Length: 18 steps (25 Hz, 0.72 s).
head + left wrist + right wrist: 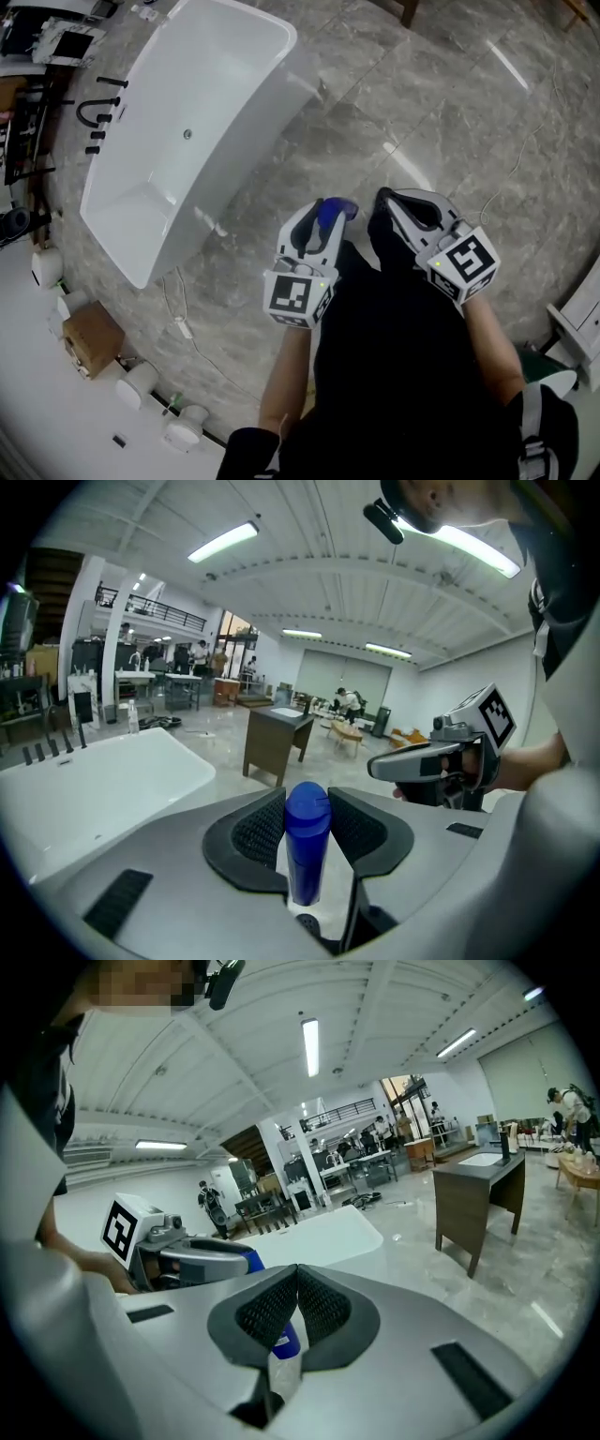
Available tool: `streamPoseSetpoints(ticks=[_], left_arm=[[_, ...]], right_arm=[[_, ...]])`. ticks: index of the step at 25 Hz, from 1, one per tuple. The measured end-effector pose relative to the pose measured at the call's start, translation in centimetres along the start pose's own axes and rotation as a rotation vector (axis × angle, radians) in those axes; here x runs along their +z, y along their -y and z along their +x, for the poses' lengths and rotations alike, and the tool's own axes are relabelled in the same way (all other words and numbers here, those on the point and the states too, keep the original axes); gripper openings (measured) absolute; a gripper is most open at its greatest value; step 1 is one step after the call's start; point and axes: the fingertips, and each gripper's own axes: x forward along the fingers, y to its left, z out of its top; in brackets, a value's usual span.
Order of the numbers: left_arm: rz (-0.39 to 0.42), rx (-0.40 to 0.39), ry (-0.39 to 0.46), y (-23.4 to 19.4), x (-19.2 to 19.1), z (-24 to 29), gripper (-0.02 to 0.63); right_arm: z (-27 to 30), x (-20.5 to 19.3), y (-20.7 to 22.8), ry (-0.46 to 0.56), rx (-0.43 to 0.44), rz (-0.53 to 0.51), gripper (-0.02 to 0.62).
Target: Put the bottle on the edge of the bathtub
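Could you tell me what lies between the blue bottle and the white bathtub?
Head view: only bare grey marble floor between the blue plastic bottle and white bathtub.

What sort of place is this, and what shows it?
Probably a bathroom showroom or workshop hall: a freestanding white bathtub on a stone-look floor, black taps beside it, a desk beyond.

No words or numbers can be read here. The cube [298,296] on the left gripper [330,217] and the cube [466,263] on the right gripper [386,199] show only black-and-white square patterns.
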Motion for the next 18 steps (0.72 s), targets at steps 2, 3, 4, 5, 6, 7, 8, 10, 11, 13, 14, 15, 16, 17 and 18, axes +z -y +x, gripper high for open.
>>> streamPoseSetpoints(ticks=[2, 3, 4, 5, 6, 7, 8, 10, 11, 13, 14, 15, 16, 17, 18], left_arm=[[-0.01, 0.017, -0.008, -0.8, -0.3, 1.2, 0.149], [-0.018, 0.023, -0.013, -1.3, -0.6, 1.9, 0.149], [-0.026, 0.029, -0.022, -1.8, -1.1, 2.7, 0.149], [-0.029, 0.033, -0.034, -2.2, -1.6, 3.4, 0.149], [-0.027, 0.036, -0.047, -2.6, -2.1, 4.1, 0.149], [-0.019, 0.037, -0.058, -3.1, -2.4, 4.9, 0.149], [-0.011, 0.037, -0.068, -3.8, -2.8, 5.7, 0.149], [-0.008, 0.038, -0.085, -5.3, -3.7, 7.4, 0.149], [-0.013, 0.038, -0.093, -6.1, -4.3, 8.4, 0.149], [-0.015, 0.036, -0.117, -7.6, -5.8, 10.5, 0.149], [-0.007, 0.031, -0.134, -8.2, -6.6, 11.6, 0.148], [0.005, 0.025, -0.153, -8.8, -7.4, 12.6, 0.149], [0.016, 0.02, -0.171, -9.5, -8.3, 13.5, 0.149], [0.025, 0.016, -0.189, -10.3, -9.1, 14.5, 0.149], [0.03, 0.014, -0.207, -11.2, -9.9, 15.5, 0.149]], right_arm=[[0.8, -0.8, 1.3, -0.02, 0.007, 0.012, 0.012], [1.2, -1.4, 2.1, -0.029, 0.008, 0.017, 0.012], [1.7, -2.1, 2.9, -0.044, 0.005, 0.025, 0.012], [2.2, -2.9, 3.7, -0.061, -0.001, 0.033, 0.012], [2.6, -3.5, 4.4, -0.077, -0.007, 0.039, 0.012], [3.2, -3.9, 5.0, -0.088, -0.011, 0.043, 0.012], [3.7, -4.2, 5.5, -0.094, -0.013, 0.048, 0.012], [5.2, -4.6, 6.5, -0.1, -0.016, 0.051, 0.012], [6.0, -4.9, 7.1, -0.1, -0.015, 0.045, 0.012], [7.7, -5.7, 8.3, -0.102, -0.018, 0.03, 0.012], [8.4, -6.1, 9.0, -0.105, -0.021, 0.032, 0.012], [9.2, -6.4, 9.5, -0.106, -0.027, 0.043, 0.012], [10.0, -6.6, 10.1, -0.107, -0.034, 0.056, 0.012], [10.8, -6.9, 10.7, -0.109, -0.039, 0.061, 0.012], [11.7, -7.3, 11.3, -0.114, -0.04, 0.055, 0.012]])
